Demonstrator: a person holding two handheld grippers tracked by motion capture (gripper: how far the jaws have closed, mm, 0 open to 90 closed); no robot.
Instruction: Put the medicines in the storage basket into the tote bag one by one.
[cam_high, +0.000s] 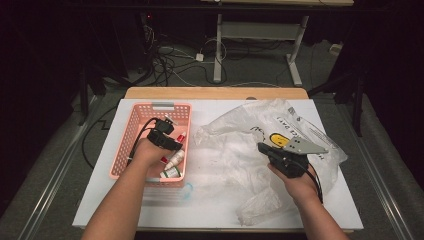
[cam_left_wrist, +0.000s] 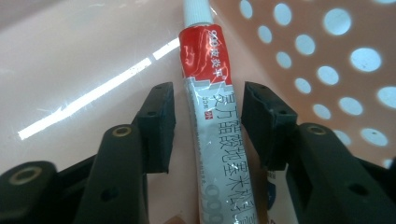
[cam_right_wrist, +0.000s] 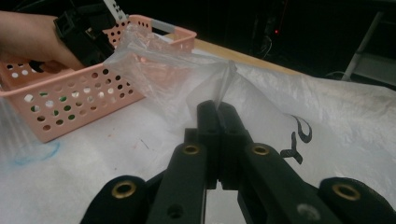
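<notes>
Left gripper (cam_left_wrist: 208, 123) jaws spread astride red-and-white tube (cam_left_wrist: 215, 116) in pink basket (cam_left_wrist: 327, 70), not touching; right gripper (cam_right_wrist: 218, 109) jaws pinching clear plastic bag (cam_right_wrist: 187, 65)

You look down from above the table (cam_high: 215, 210). Your left gripper camera sits close inside the basket (cam_left_wrist: 327, 56) — the right one faces that basket (cam_right_wrist: 70, 98) from farther off.

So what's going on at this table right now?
A person is working with a hand-held gripper in each hand. The left hand-held gripper is down inside the pink basket, its jaws on either side of a red-and-silver tube but not yet pressing on it. The right hand-held gripper is shut on an edge of the clear plastic bag spread over the table, holding that edge up.
</notes>
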